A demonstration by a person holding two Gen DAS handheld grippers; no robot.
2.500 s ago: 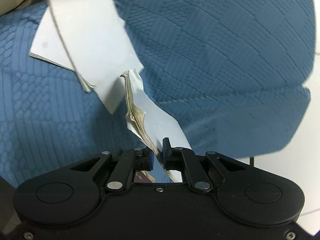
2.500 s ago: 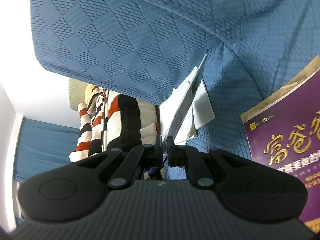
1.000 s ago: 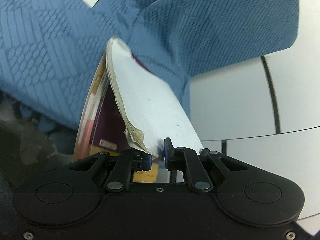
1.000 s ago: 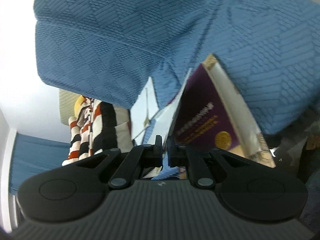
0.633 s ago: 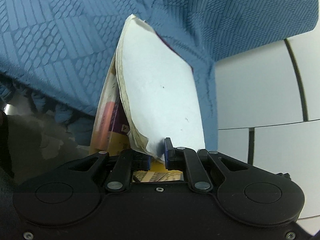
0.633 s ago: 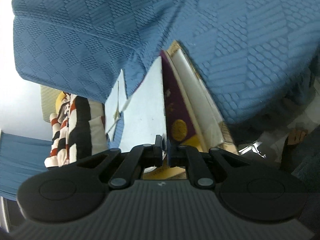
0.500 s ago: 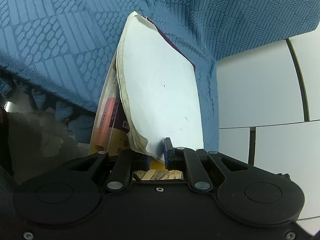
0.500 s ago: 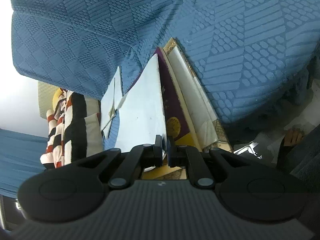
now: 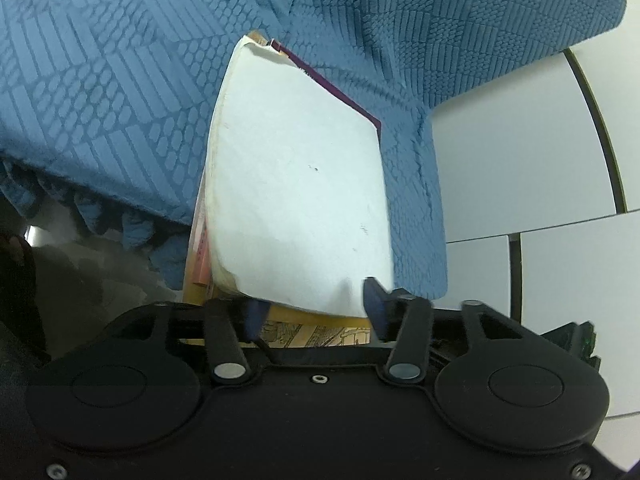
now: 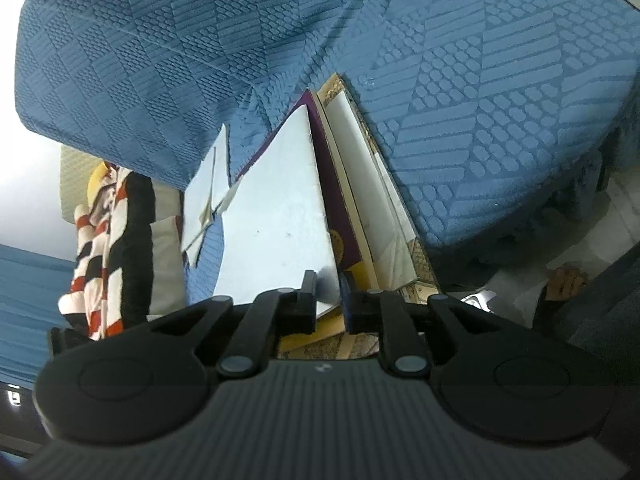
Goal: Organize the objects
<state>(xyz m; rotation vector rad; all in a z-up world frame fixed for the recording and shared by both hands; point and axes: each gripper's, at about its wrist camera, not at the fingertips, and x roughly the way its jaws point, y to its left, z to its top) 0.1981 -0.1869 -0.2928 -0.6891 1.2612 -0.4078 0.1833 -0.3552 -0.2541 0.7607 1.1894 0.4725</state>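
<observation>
The left gripper [image 9: 314,308] has just been opening: its jaws now stand spread, with the near edge of the white-covered book [image 9: 296,200] lying between them, unpinched. That book rests on top of a purple book [image 10: 340,216] and others, on the blue quilted bed cover [image 9: 100,100]. The right gripper [image 10: 330,298] has also just been opening; its jaws stand slightly apart about the white book's corner, whether the pads touch it I cannot tell.

Looking steeply down from each wrist, close over the white book [image 9: 296,184] [image 10: 280,216], sharing it and the blue quilted cover [image 9: 100,100] [image 10: 480,100].
</observation>
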